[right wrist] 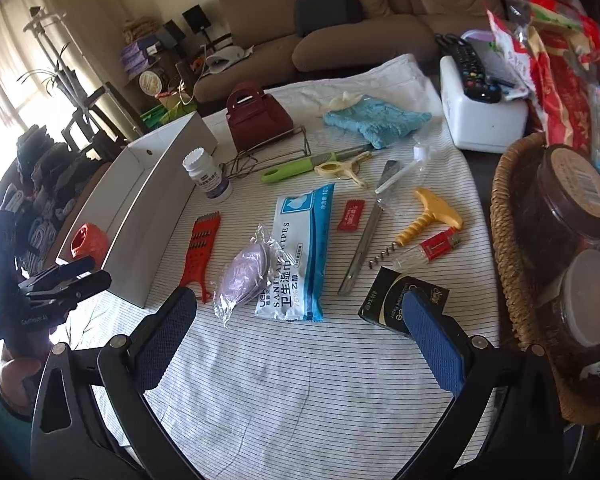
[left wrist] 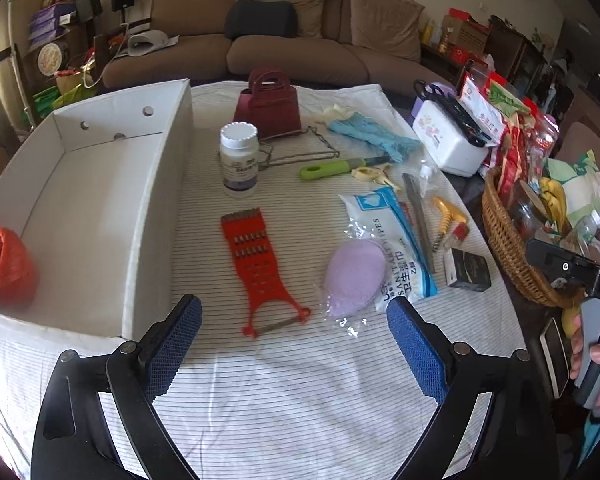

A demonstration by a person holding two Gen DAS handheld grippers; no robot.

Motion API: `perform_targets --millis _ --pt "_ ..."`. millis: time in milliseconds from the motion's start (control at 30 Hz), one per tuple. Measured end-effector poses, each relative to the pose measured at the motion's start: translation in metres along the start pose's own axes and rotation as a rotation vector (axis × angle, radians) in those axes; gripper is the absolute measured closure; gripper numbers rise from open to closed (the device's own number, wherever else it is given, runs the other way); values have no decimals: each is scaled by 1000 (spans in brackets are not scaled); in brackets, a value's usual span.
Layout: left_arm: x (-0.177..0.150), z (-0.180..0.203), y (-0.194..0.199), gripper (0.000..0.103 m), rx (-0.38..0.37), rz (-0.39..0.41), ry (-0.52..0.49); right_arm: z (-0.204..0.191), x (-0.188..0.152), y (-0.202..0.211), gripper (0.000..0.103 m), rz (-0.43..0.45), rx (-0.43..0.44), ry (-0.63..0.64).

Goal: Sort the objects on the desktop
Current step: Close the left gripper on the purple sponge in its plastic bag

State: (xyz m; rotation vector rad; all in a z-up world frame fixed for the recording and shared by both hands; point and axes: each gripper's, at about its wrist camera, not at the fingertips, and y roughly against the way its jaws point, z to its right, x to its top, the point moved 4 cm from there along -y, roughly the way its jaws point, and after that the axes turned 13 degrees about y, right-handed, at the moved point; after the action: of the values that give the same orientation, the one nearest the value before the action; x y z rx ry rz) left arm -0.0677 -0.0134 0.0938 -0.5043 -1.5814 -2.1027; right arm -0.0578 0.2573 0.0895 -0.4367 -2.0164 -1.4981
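Left claw (left wrist: 294, 312) and right claw (right wrist: 298, 306): both spread wide, holding nothing, low in frame over bare striped bench (left wrist: 300, 392). One red grater (left wrist: 256, 256), frame centre, long axis running up-frame, handle toward the camera. One white box (left wrist: 100, 184), upper left, containing one red twine ball (left wrist: 4, 264). One wipes pack (right wrist: 302, 252) and one lilac wrapped soap (right wrist: 246, 270), touching, mid-frame. One wicker basket (right wrist: 508, 240) at right edge.
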Motion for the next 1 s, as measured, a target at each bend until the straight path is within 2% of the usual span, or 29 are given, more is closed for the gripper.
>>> perform_targets --millis 200,400,533,633,700,767,833,1000 --pt "-23 27 -45 7 -51 -66 -26 17 -10 -13 0 11 52 -62" --pt "-29 30 -95 7 -26 -111 -49 10 -17 -42 0 34 110 -88" --pt "-30 41 -109 7 -52 -115 -109 3 -18 -59 0 36 152 -86" --pt "-33 44 -126 7 -38 -146 -146 2 -18 -70 0 39 202 -97" --pt "-34 45 -131 8 -46 -132 -152 2 -17 -75 0 47 242 -119" --pt "-34 43 -134 19 -64 -128 -128 7 -17 -76 0 47 242 -143" --pt "-34 42 -133 44 -70 -112 -122 12 -17 -72 0 61 250 -152" --pt "-29 34 -126 52 -145 -113 -39 30 -17 -64 0 93 246 -200"
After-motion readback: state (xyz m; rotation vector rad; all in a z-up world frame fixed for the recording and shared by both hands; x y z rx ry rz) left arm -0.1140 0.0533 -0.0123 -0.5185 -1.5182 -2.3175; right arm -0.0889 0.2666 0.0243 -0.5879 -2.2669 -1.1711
